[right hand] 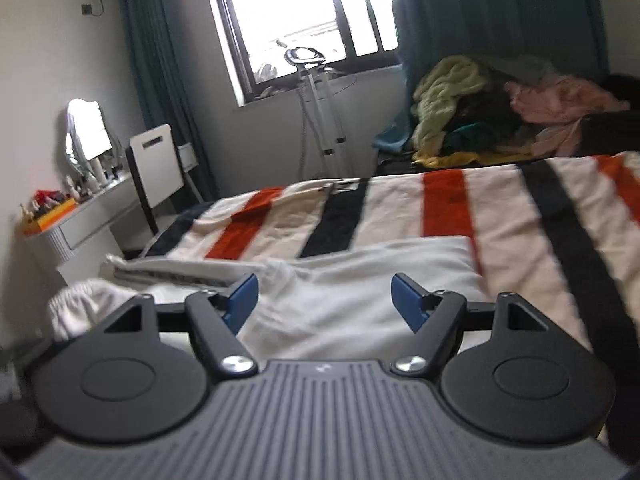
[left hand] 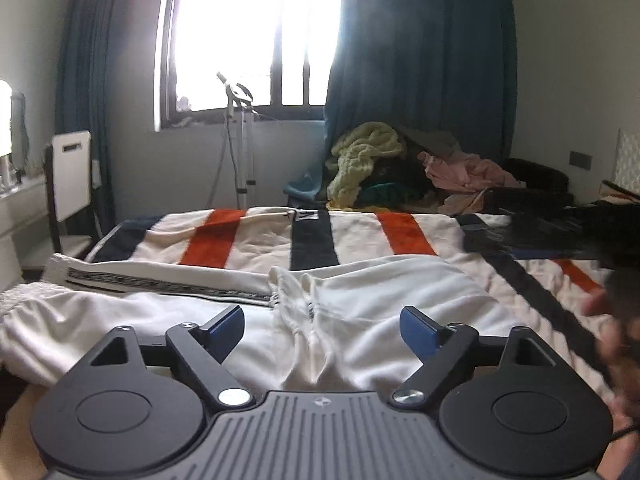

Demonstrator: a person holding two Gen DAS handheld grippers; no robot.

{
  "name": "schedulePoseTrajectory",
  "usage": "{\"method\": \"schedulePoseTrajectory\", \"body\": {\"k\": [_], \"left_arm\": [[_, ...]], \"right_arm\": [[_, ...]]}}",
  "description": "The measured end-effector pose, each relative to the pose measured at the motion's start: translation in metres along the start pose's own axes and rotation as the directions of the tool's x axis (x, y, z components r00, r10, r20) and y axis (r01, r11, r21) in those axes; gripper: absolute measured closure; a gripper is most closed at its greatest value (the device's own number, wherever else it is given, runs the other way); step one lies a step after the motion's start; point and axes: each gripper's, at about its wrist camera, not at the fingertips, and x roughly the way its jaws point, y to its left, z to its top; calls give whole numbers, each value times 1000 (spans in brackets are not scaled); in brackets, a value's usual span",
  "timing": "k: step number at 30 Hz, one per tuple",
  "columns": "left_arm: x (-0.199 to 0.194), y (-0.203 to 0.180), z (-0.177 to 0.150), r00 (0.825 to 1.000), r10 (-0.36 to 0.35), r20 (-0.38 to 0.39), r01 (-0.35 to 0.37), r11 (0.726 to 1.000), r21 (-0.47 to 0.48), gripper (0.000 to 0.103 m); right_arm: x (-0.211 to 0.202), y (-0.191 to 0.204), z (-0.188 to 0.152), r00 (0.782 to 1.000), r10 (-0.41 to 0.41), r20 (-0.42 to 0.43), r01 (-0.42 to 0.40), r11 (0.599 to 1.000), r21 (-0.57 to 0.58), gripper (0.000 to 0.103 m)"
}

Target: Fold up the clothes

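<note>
Left wrist view: my left tongs [left hand: 322,330] hang spread and empty above the white trousers [left hand: 360,320], which lie folded on the striped blanket [left hand: 404,232], tilted slightly down at them. Right wrist view: my right tongs [right hand: 324,300] are spread too, gripping nothing, angled down over the same trousers [right hand: 360,280] on the blanket [right hand: 444,200].

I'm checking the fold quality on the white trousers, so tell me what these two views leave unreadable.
- White trousers: near edge hidden in both views behind the gripper bodies.
- Lettering on the side stripe: too small and blurred, left wrist view.
- Cuff end: partly hidden by the gripper body, blurred, right wrist view.
- Right edge of the left wrist view: a dark blurred shape, unidentifiable.
</note>
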Motion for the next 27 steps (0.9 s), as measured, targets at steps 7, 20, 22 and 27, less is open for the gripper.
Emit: {"method": "schedulePoseTrajectory", "body": {"k": [7,20,22,27], "left_arm": [[-26,-2,-15,1000,10,-4,-10,1000,-3,13],[-14,12,-22,999,27,-42,-29,998,-54,11],[-12,14,-22,999,21,-46,-24,997,-68,11],[4,23,-25,995,18,-99,-30,991,-127,11]], "right_arm": [[-46,-6,-33,999,-35,-15,36,998,49,28],[-38,2,-39,997,-81,-12,81,996,38,28],[-37,3,-40,995,-92,-21,93,995,25,28],[-35,3,-42,995,-88,-40,89,996,23,28]]}}
